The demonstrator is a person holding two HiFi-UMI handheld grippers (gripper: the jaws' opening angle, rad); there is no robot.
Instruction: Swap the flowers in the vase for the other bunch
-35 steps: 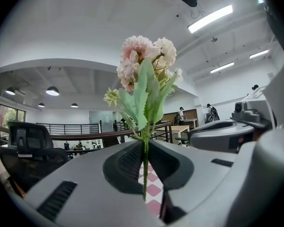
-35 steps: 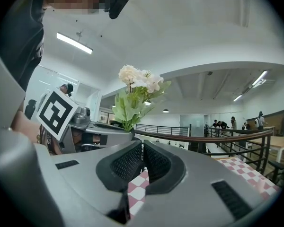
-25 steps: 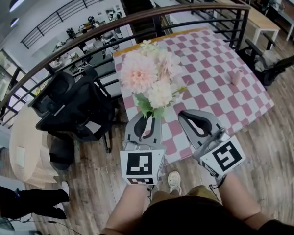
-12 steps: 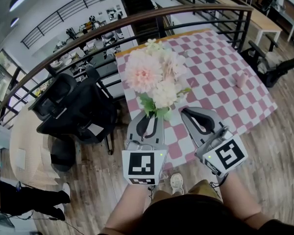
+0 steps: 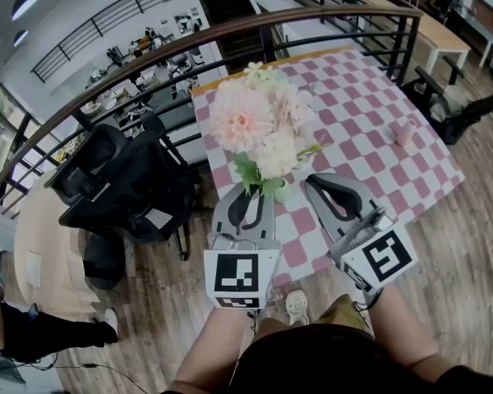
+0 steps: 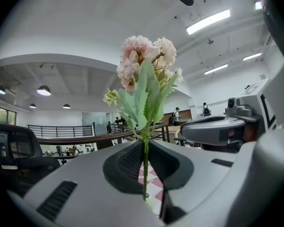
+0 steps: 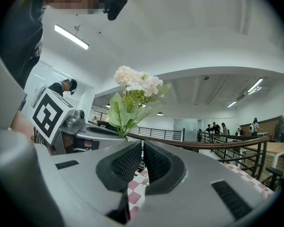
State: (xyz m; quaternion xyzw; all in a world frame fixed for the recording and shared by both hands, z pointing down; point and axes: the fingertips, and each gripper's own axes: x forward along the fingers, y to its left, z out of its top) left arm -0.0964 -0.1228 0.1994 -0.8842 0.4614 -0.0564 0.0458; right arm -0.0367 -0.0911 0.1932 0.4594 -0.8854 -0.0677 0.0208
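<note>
Pink and cream flowers (image 5: 259,130) ride upright before the checked table (image 5: 370,97), their green stem pinched tight in the left gripper's (image 5: 251,191) jaws, while the right gripper (image 5: 319,183) alongside has its jaws together on nothing.

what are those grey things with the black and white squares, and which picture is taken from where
No robot: a person holds a grey two-jaw gripper in each hand; the marked cubes belong to them. One picture comes from a camera on the person's head, looking down; the other two from cameras on the grippers. The left gripper is clamped on the stem of a pink and white bunch of flowers. The right gripper is shut, empty. Ahead stands a table with a pink checked cloth and a small pink pot.
</note>
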